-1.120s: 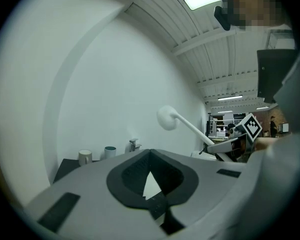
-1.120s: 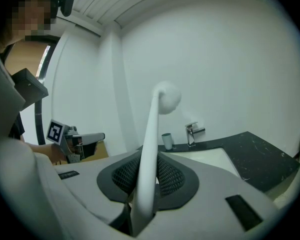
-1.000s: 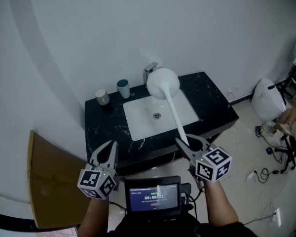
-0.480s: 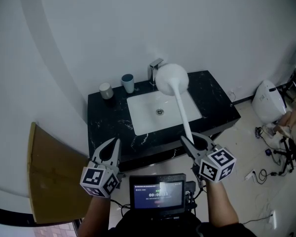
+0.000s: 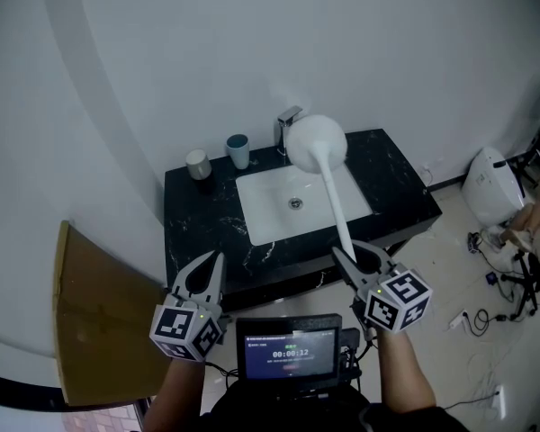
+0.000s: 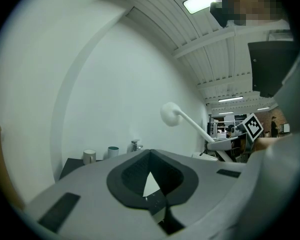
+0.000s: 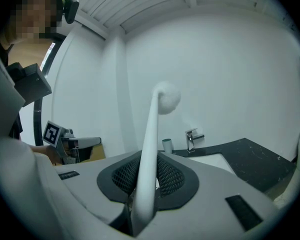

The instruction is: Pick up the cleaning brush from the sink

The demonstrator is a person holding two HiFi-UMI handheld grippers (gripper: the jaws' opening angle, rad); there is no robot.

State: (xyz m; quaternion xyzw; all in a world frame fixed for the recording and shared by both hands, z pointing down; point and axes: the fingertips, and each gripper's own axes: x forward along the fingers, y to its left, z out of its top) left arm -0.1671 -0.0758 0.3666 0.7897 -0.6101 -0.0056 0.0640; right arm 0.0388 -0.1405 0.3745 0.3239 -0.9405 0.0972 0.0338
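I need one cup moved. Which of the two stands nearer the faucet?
The teal cup; the pale cup stands farther left of the faucet.

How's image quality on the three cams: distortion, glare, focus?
Head view: mild barrel bend, even light, sharp throughout. Left gripper view: strong fisheye with a dark vignette, ceiling light close to blown out. Right gripper view: same fisheye and vignette; the cleaning brush handle goes soft close to the lens, and a mosaic patch sits top left.
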